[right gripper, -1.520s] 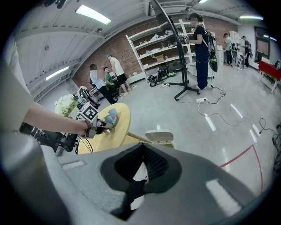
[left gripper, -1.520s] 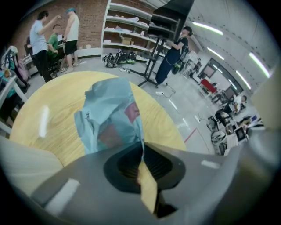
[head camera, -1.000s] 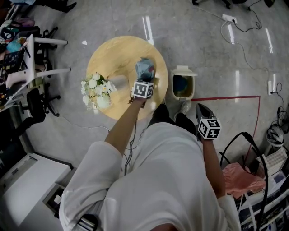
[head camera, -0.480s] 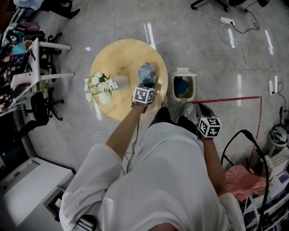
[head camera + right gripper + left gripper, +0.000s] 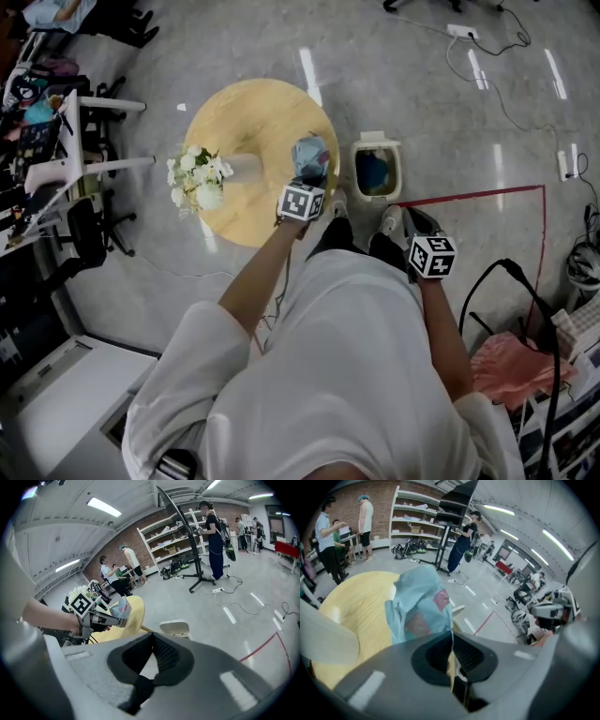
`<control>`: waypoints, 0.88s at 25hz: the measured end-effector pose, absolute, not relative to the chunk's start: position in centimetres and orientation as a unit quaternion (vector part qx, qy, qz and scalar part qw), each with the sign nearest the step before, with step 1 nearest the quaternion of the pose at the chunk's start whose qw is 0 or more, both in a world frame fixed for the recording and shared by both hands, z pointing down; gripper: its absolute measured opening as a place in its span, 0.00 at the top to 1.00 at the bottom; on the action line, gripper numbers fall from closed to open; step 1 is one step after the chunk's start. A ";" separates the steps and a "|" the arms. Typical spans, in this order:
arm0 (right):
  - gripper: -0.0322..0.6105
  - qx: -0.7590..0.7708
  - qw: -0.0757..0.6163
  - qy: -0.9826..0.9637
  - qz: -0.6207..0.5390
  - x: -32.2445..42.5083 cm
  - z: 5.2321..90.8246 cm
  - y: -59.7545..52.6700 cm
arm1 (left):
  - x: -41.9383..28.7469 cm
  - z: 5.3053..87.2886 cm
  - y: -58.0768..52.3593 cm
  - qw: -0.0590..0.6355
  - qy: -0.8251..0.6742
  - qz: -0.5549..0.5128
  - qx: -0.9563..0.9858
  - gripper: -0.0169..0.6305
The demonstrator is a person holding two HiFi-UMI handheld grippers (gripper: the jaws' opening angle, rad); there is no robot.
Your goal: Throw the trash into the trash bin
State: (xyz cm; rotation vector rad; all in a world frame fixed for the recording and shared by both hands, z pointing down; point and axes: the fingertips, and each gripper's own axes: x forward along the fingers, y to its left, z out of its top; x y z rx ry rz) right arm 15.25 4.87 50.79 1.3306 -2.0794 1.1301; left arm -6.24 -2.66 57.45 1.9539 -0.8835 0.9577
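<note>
My left gripper [image 5: 307, 178] has its fingers pinched on a thin fold of the crumpled blue trash [image 5: 310, 155], held above the right edge of the table [image 5: 239, 117], short of the trash bin [image 5: 378, 142] on the floor to the right. With so little gripped (only a corner), I judge it could slip and land beside the bin's small opening. The right gripper [image 5: 415, 225] has its fingers closed on nothing.
</note>
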 end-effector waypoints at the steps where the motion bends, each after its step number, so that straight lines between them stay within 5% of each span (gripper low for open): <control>1: 0.96 0.480 0.211 -0.748 0.408 15.5 50.8 5.1 | -5.8 57.3 -2.4 0.385 -0.343 0.377 0.769 0.95; 22: 0.96 0.509 0.186 -0.726 0.424 20.8 51.7 6.8 | 3.1 57.9 -0.2 0.378 -0.280 0.395 0.789 0.95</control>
